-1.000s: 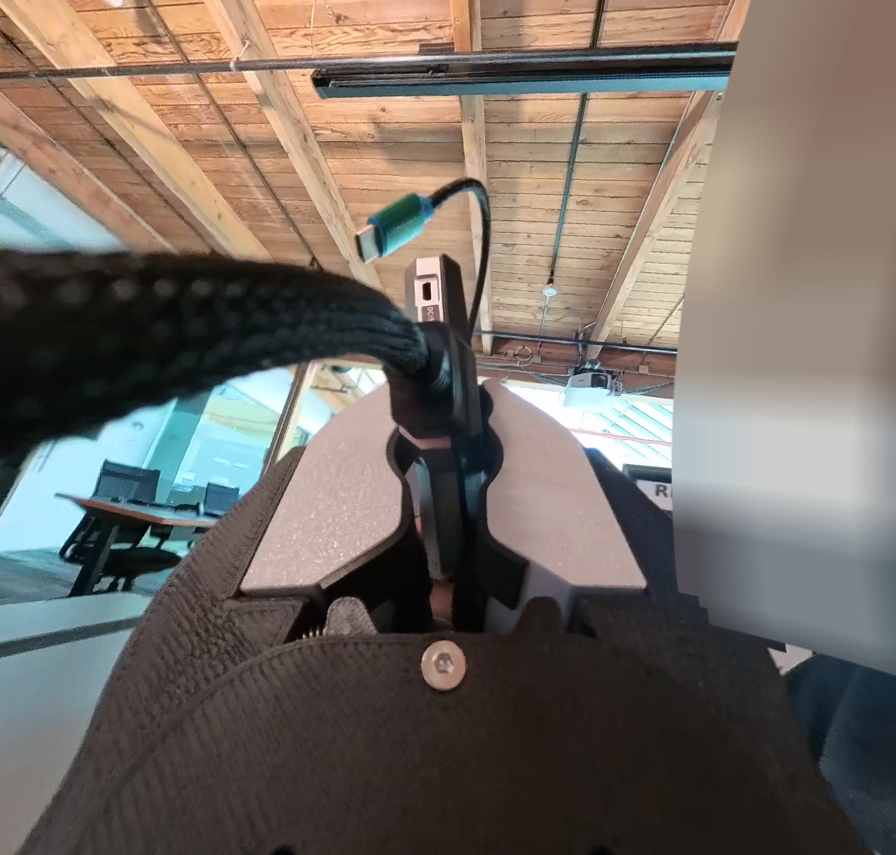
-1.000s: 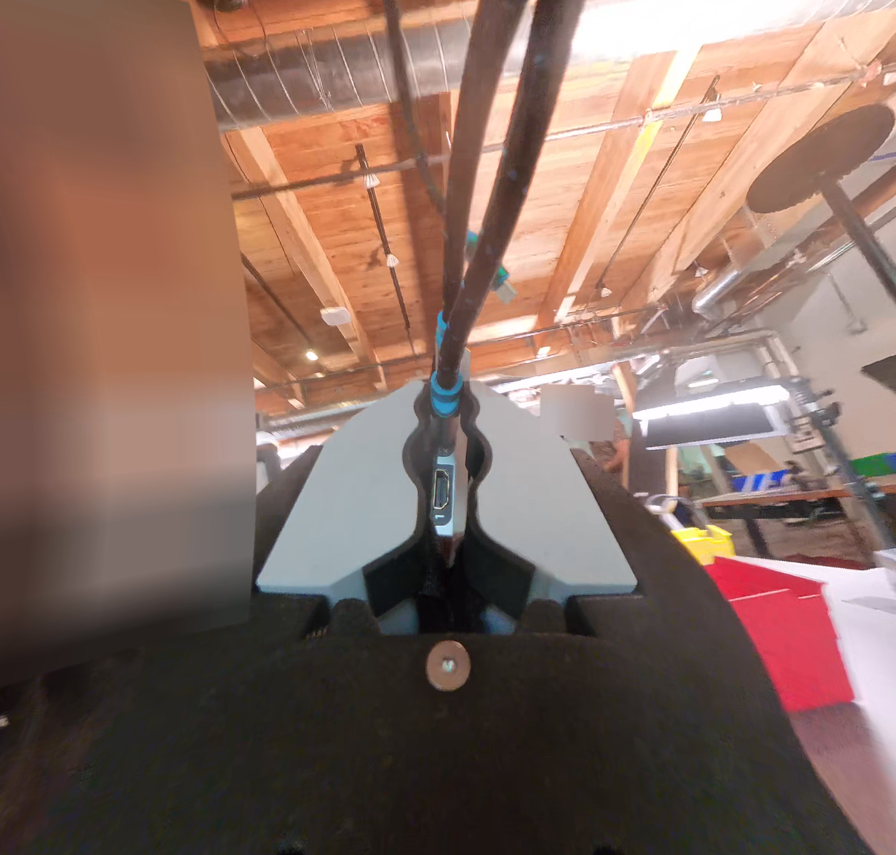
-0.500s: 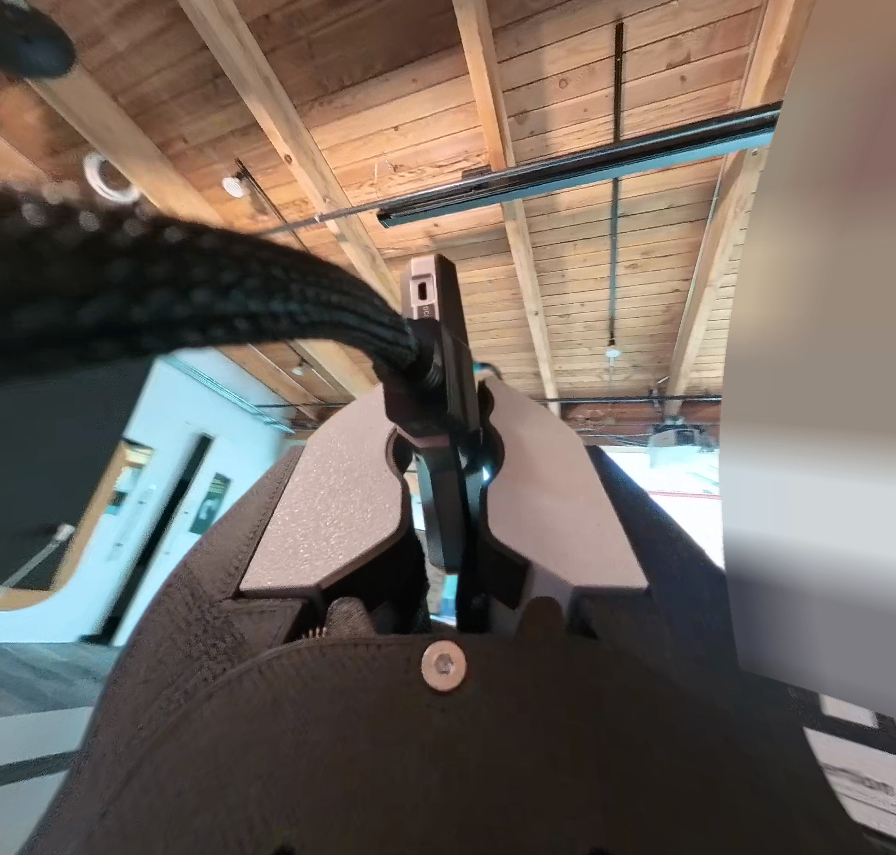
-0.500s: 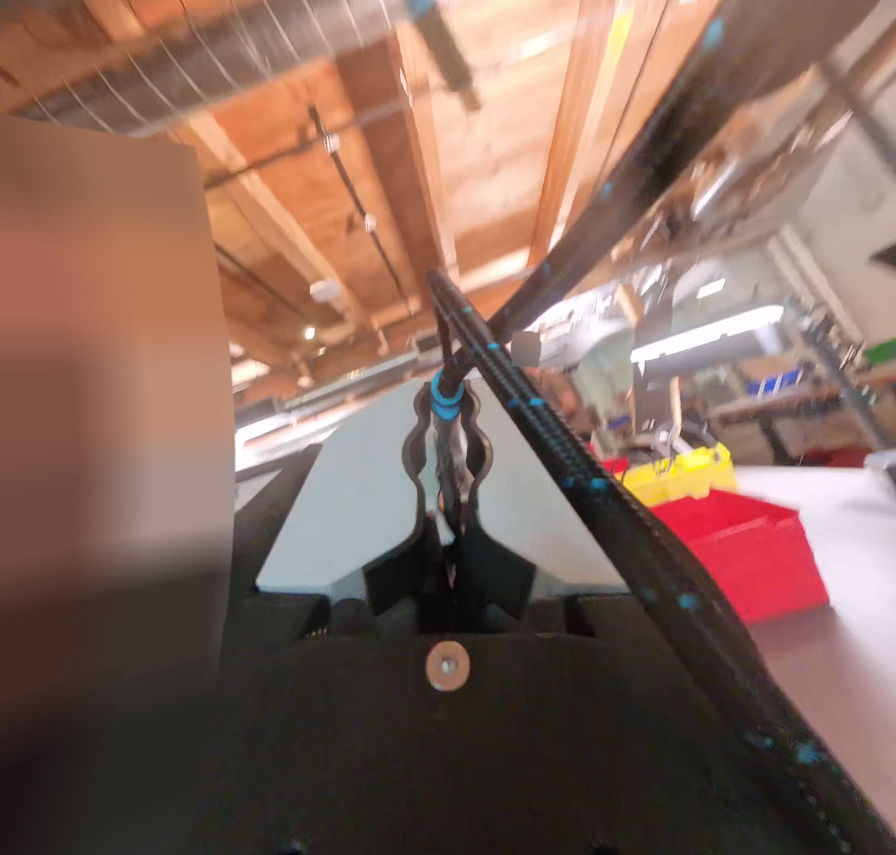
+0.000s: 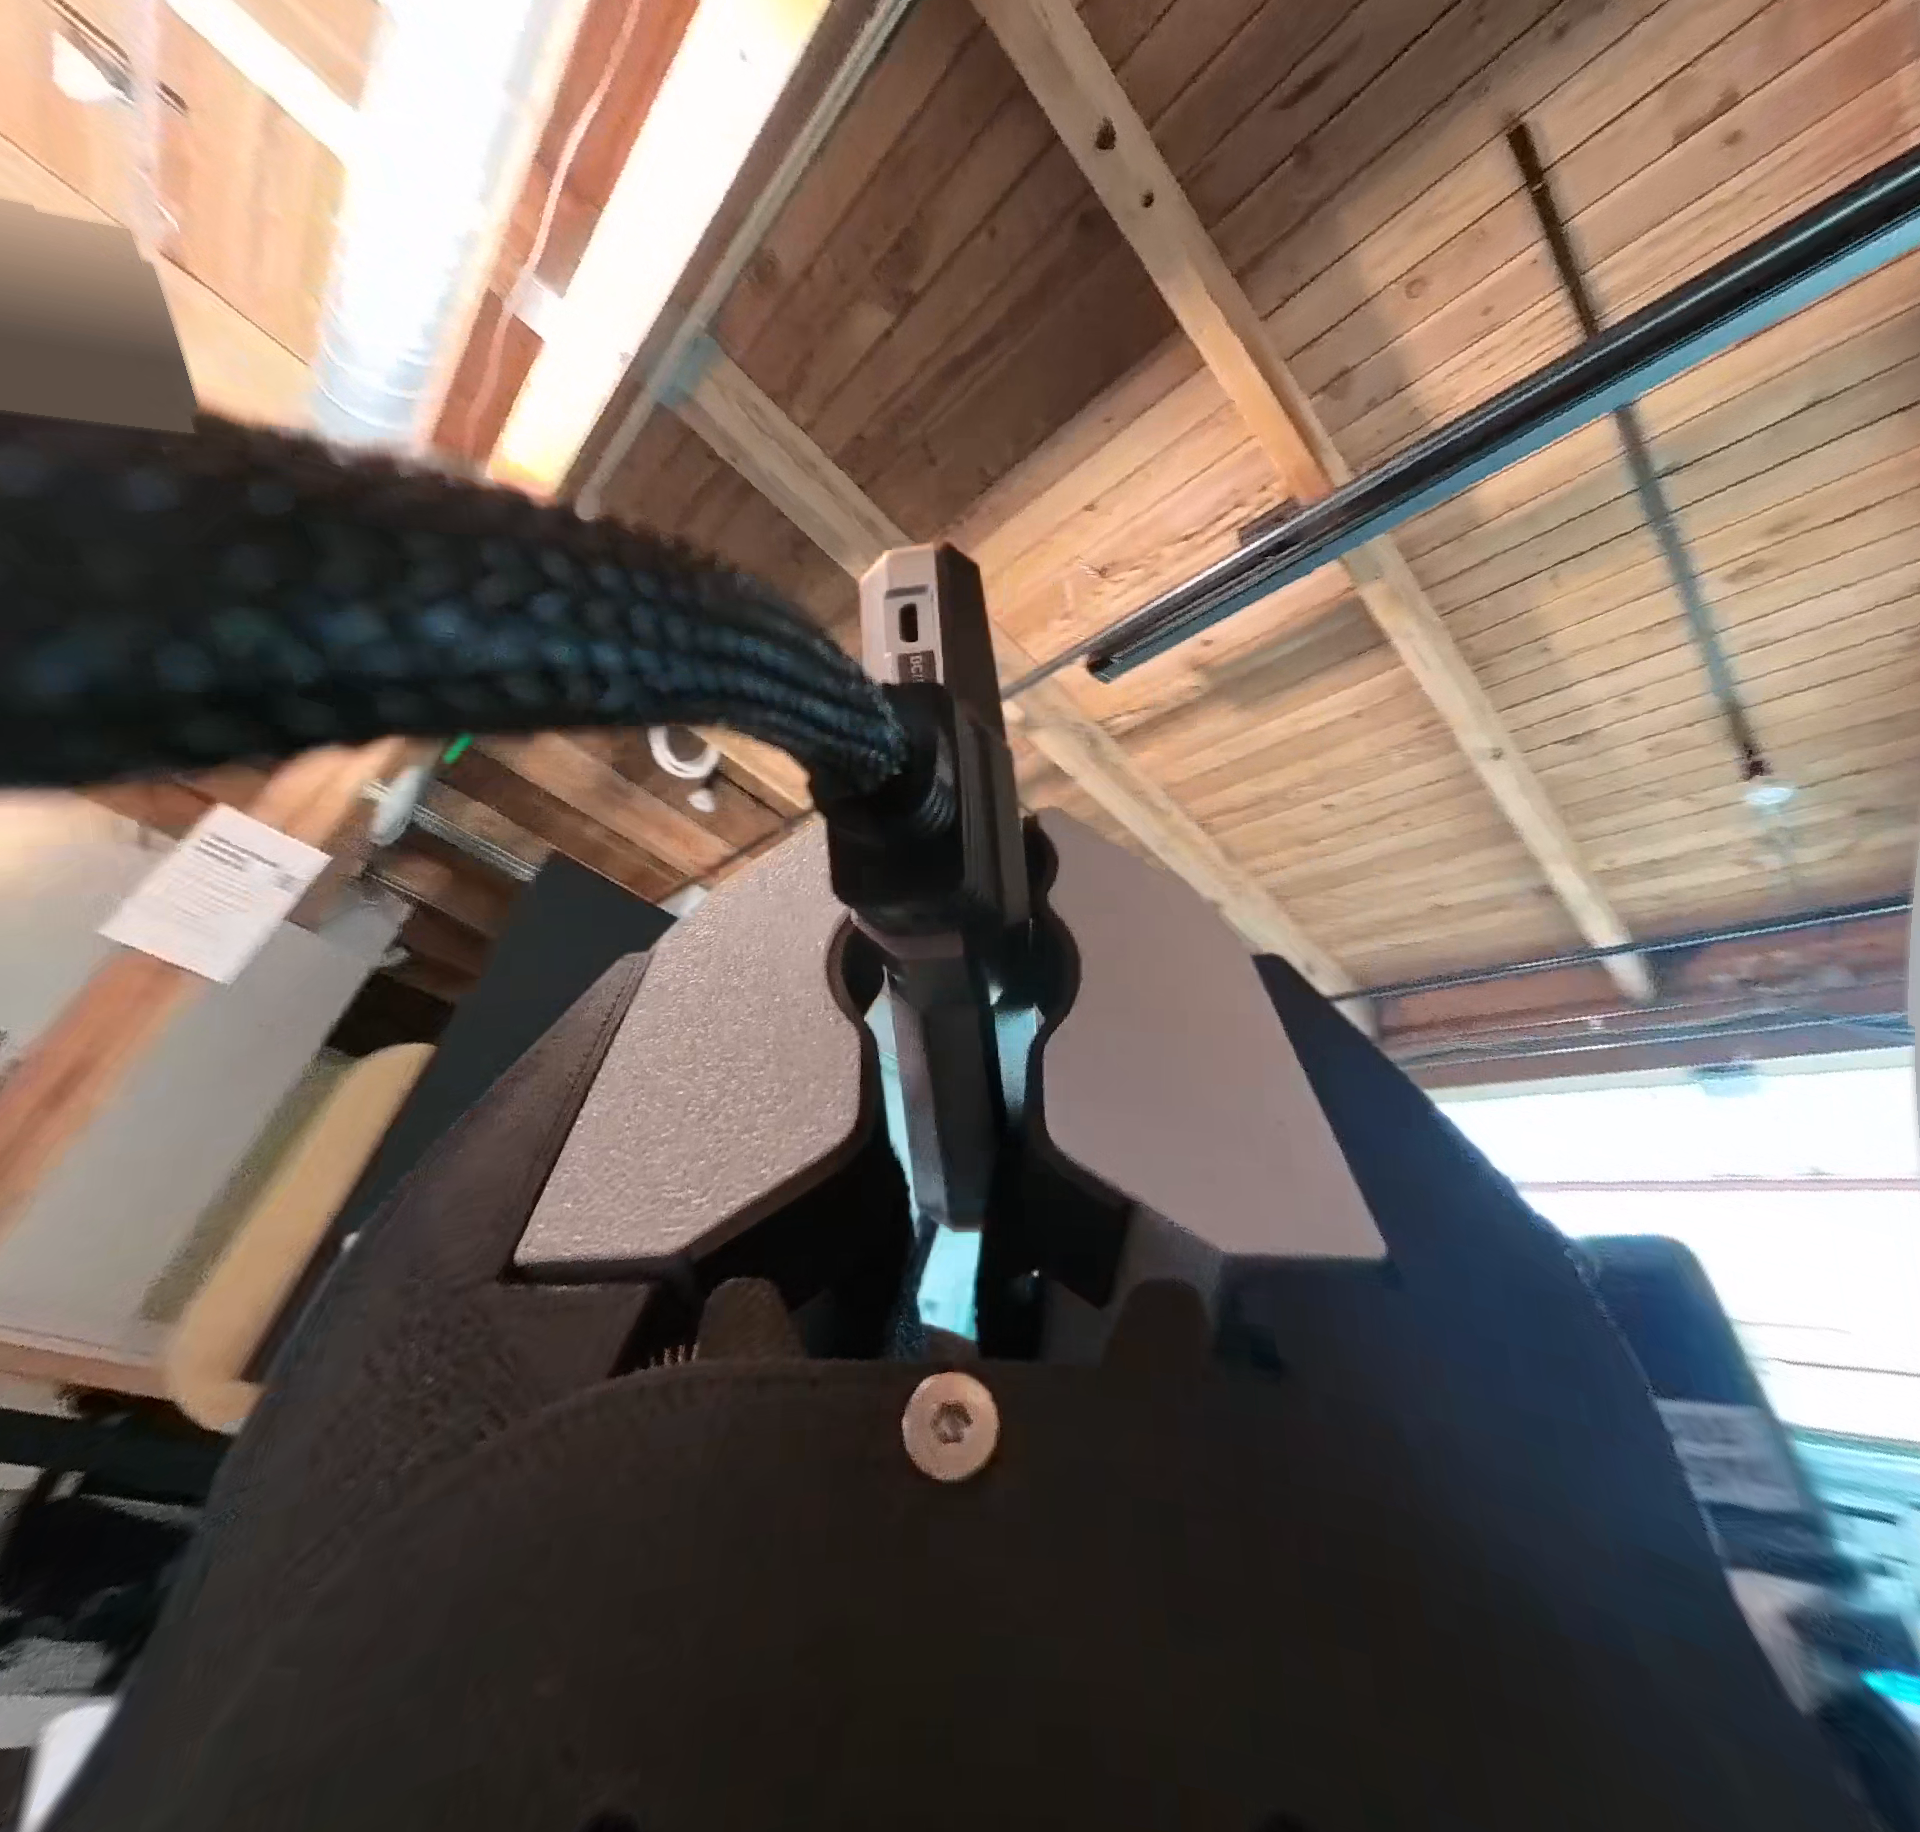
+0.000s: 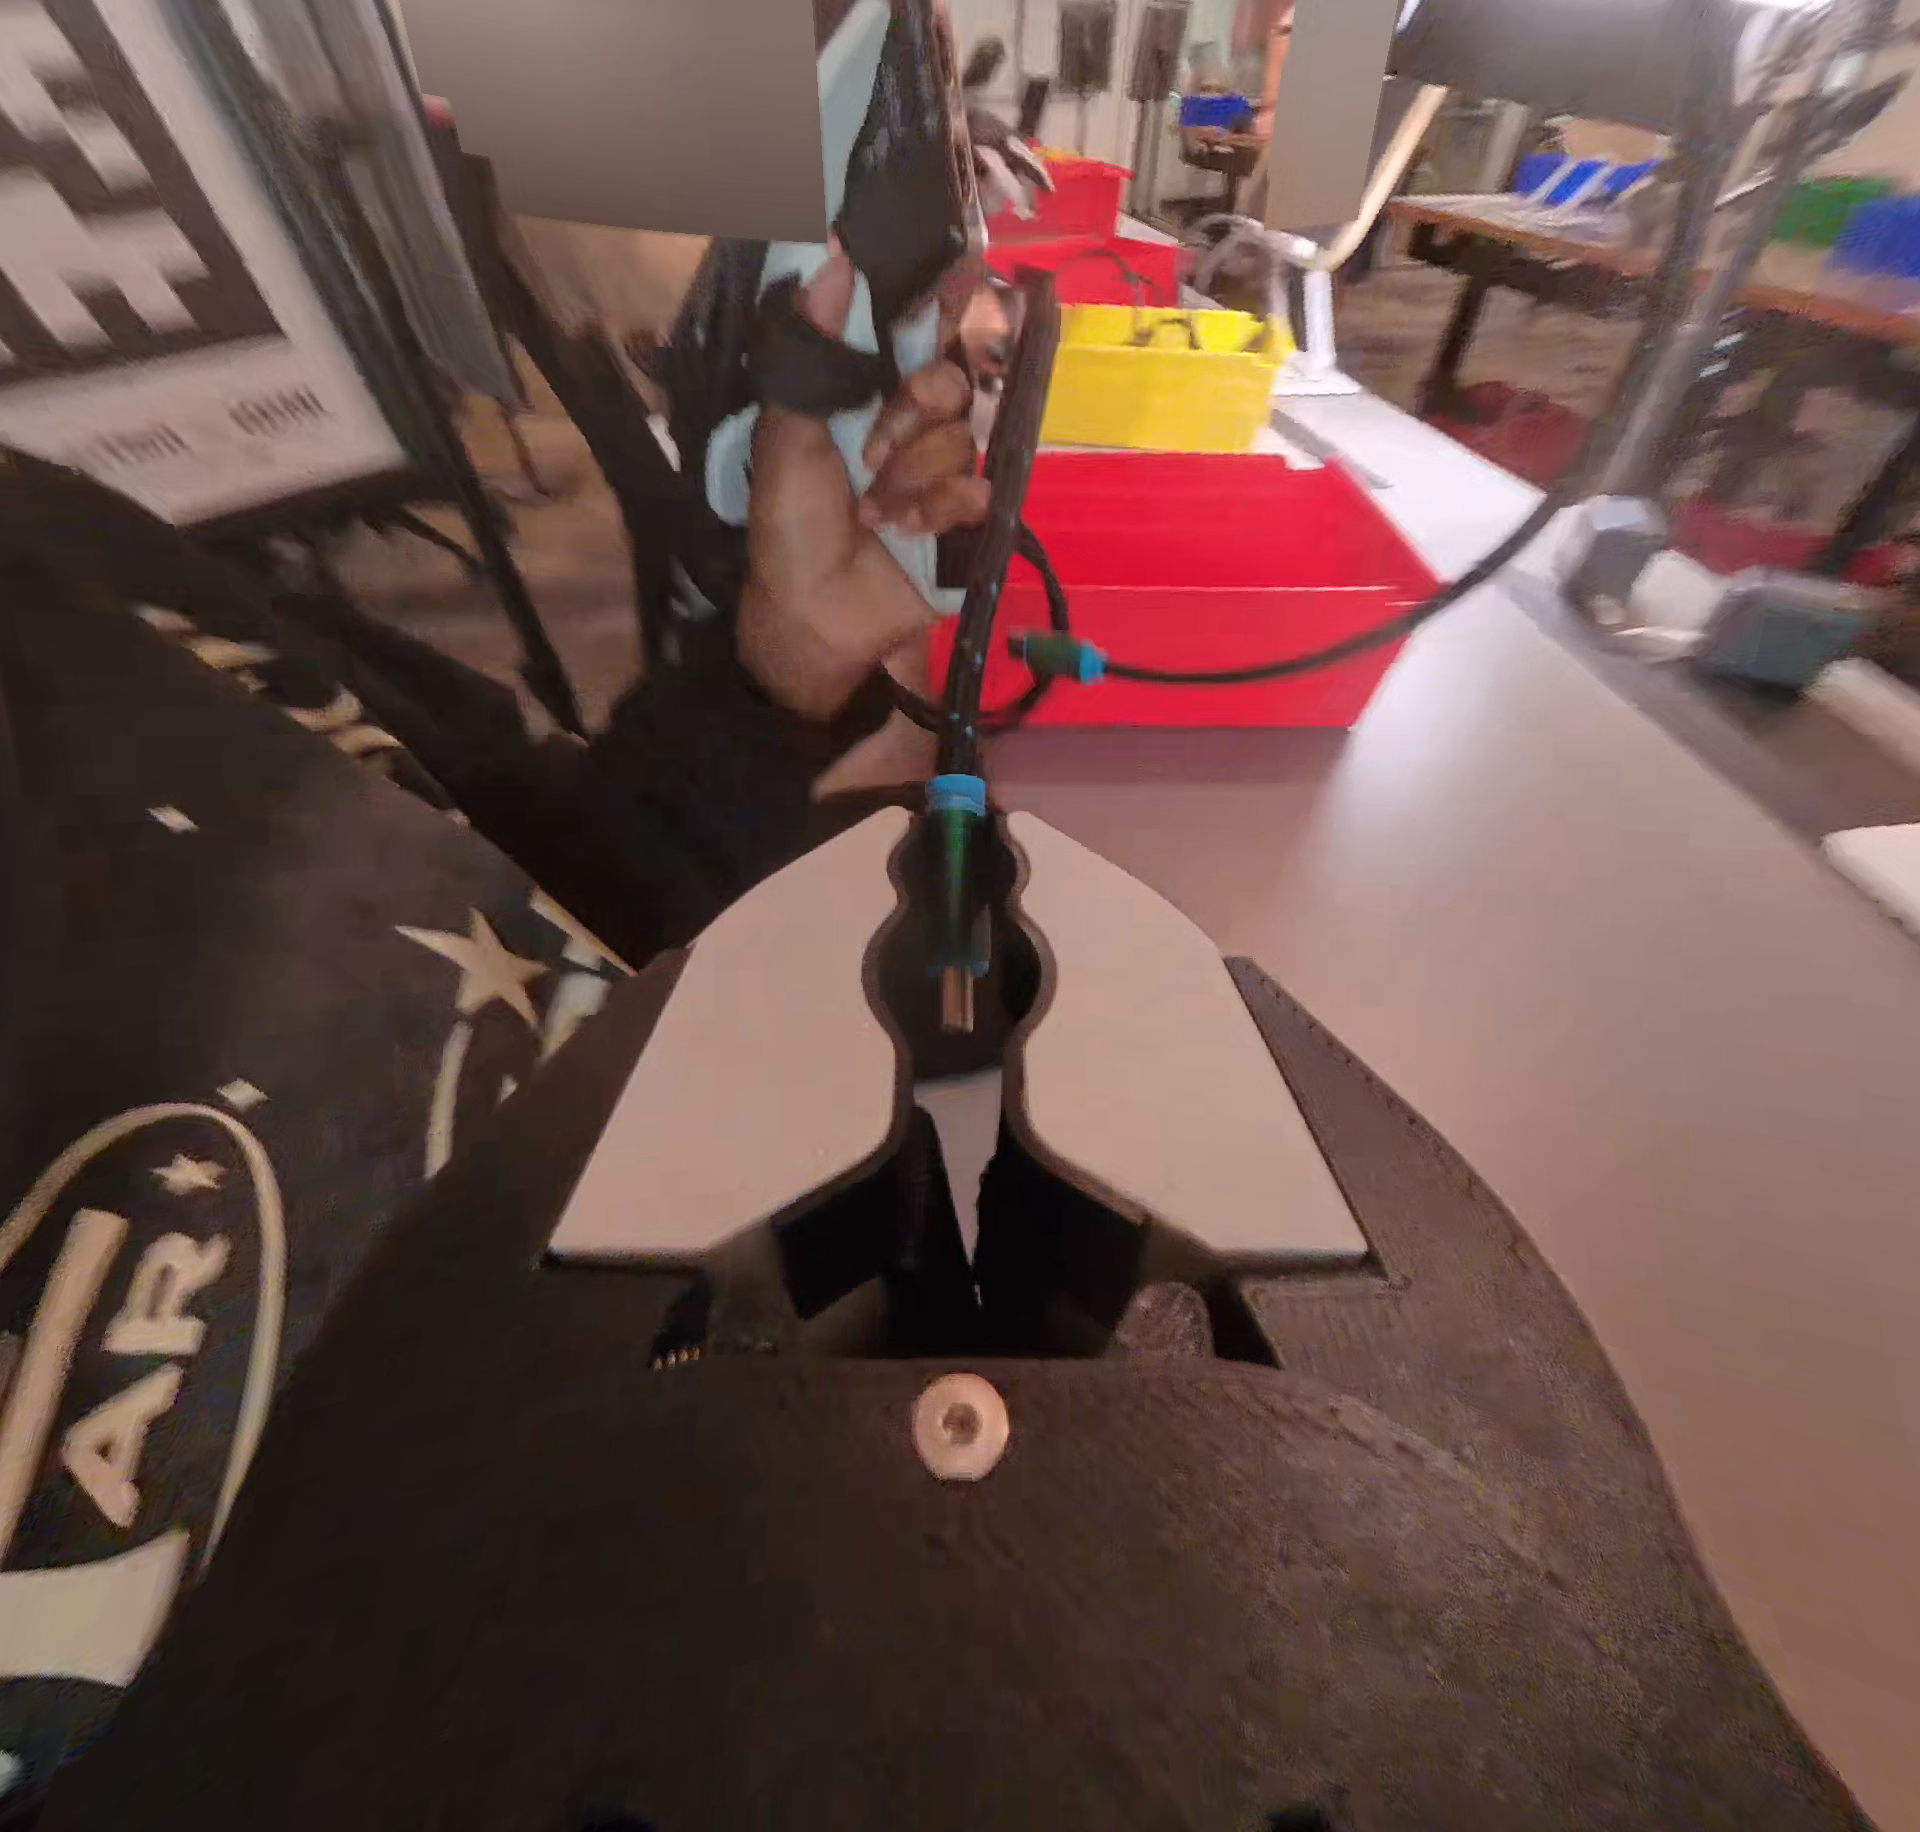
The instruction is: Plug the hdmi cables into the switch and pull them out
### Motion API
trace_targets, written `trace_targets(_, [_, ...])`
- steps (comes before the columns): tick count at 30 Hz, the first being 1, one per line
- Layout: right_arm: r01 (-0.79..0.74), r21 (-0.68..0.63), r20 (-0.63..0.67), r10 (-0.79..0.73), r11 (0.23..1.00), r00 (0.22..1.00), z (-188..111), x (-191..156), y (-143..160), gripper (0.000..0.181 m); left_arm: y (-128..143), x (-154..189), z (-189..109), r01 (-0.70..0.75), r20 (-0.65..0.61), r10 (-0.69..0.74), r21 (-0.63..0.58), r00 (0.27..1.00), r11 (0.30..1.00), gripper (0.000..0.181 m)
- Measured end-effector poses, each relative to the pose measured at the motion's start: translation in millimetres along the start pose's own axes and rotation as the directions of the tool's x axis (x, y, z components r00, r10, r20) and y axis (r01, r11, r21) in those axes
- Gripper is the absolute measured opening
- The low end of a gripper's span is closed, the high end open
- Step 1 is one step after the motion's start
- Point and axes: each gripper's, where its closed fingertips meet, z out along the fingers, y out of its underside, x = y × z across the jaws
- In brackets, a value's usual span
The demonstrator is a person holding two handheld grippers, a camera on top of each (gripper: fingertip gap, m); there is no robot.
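Holding the slim grey metal HDMI switch (image 5: 940, 847) edge-on, our left gripper (image 5: 951, 909) has its grey fingers closed on the box, which points up toward the plank ceiling. One thick black braided HDMI cable (image 5: 436, 629) is plugged into the switch's side and arcs off to the left of the left wrist view. Our right gripper (image 6: 956, 909) is closed on the green-and-blue plug (image 6: 954, 889) of a second black braided cable (image 6: 987, 577), its bare metal tip pointing back toward the camera, clear of any socket. That cable rises toward the person's hand (image 6: 831, 556) on the other tool, above the brown tabletop (image 6: 1507, 951) and in front of a red plastic bin (image 6: 1226, 587). We judge one cable to be unplugged and one seated, though we cannot tell whether we are plugging in or pulling out. Next, either the free plug must be turned and lined up squarely with an empty port, or the seated cable must be drawn straight out while the left gripper holds the switch firm.
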Motion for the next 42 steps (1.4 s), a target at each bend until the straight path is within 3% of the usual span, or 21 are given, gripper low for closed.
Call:
trace_targets(2, [0.101, 0.027, -0.09, -0.098, 0.995, 0.991, -14, 2, -10, 0.012, -4, -9, 0, 0.0, 0.023, 0.0, 0.002, 1.0, 1.0, 0.024])
trace_targets(7, [0.207, 0.324, -0.236, -0.133, 0.923, 0.962, -72, 2, -63, 0.01, -4, -14, 1, -0.005, 0.035, 0.006, -0.014, 0.999, 1.0, 0.023])
trace_targets(12, [0.344, 0.601, -0.455, -0.045, 0.721, 0.89, -164, 5, -103, 0.01, 8, -7, 3, 0.025, 0.007, -0.024, -0.054, 1.0, 0.998, 0.024])
trace_targets(15, [0.44, 0.676, -0.56, 0.024, 0.591, 0.828, -219, 2, -113, 0.01, 15, -4, 4, 0.034, -0.003, -0.034, -0.071, 0.999, 0.997, 0.024])
trace_targets(17, [0.465, 0.681, -0.594, 0.055, 0.566, 0.803, -240, 6, -113, 0.01, 19, -2, 5, 0.035, -0.011, -0.036, -0.082, 0.999, 0.996, 0.024])
trace_targets(22, [0.392, 0.72, -0.565, 0.156, 0.572, 0.811, -274, 53, -129, 0.009, 29, 6, 7, 0.043, -0.048, -0.049, -0.116, 0.998, 0.992, 0.024])
trace_targets(27, [0.305, 0.802, -0.479, 0.248, 0.514, 0.842, -289, 101, -143, 0.009, 40, 9, 7, 0.065, -0.064, -0.075, -0.148, 0.995, 0.987, 0.025])
trace_targets(33, [0.326, 0.854, -0.449, 0.258, 0.405, 0.856, -294, 151, -117, 0.009, 46, 12, 6, 0.078, -0.079, -0.092, -0.169, 0.993, 0.982, 0.024])
trace_targets(36, [0.357, 0.801, -0.521, 0.267, 0.48, 0.811, -284, 169, -86, 0.009, 45, 14, 7, 0.068, -0.094, -0.084, -0.167, 0.992, 0.984, 0.024])
trace_targets(39, [0.327, 0.657, -0.638, 0.269, 0.679, 0.721, -265, 179, -52, 0.008, 44, 13, 6, 0.066, -0.093, -0.082, -0.165, 0.992, 0.984, 0.024])
trace_targets(42, [0.155, 0.41, -0.741, 0.229, 0.899, 0.631, -247, 182, -6, 0.008, 46, 13, 6, 0.08, -0.091, -0.096, -0.17, 0.991, 0.982, 0.024])
